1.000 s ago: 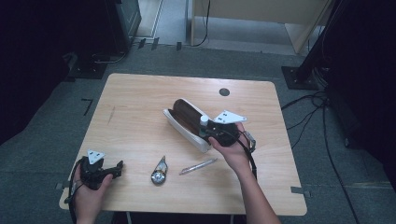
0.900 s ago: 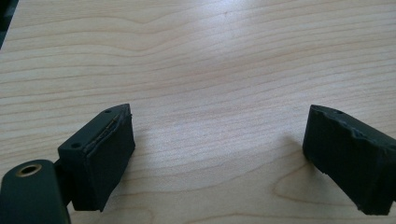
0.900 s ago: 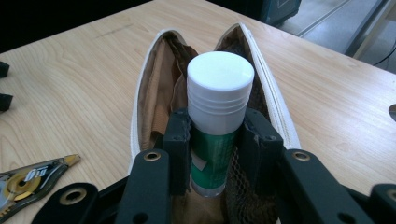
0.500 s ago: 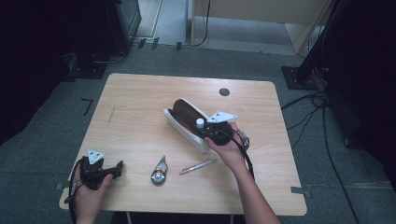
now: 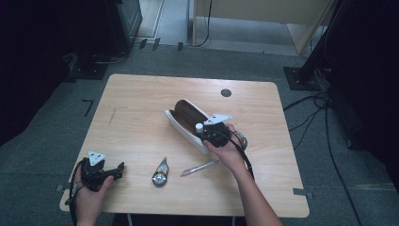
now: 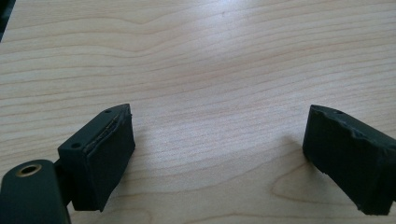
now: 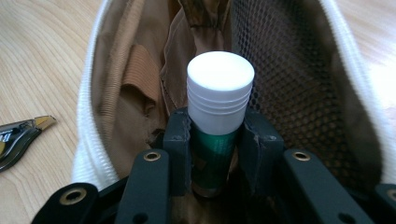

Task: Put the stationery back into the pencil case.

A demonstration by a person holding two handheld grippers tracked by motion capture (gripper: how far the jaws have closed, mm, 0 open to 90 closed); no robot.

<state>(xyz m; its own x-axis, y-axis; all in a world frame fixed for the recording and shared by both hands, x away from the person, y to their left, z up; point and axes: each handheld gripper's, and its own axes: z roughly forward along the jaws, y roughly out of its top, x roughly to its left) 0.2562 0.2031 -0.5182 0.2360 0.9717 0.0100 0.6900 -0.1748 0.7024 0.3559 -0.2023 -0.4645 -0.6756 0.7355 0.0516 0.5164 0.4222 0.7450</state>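
two tools are at work over a wooden counter [image 5: 141, 103]. the right tool [image 7: 214, 154] has its jaws closed on a green tube [image 7: 210, 158] with a white ribbed cap [image 7: 220, 88], gripping it on the green body just below the cap. in the right gripper view the tube stands cap-up at the mouth of an open pouch [image 7: 107, 84], whose white zipped rim curves round both sides; brown lining shows on one side and dark mesh on the other. in the high view the right tool [image 5: 212, 133] sits at the near end of the pouch [image 5: 181, 123], which lies near the middle of the counter, and the white cap [image 5: 199, 127] shows just above the pouch's edge.

the left tool [image 6: 215, 154] is wide open and holds nothing, with bare wood between its jaws. in the high view the left tool [image 5: 101, 173] rests at the counter's near left corner, well apart from the pouch.

a small knife [image 5: 160, 173] and a pen [image 5: 199, 167] lie on the counter between the two hands, near the front edge. the knife's tip [image 7: 23, 133] also shows beside the pouch.
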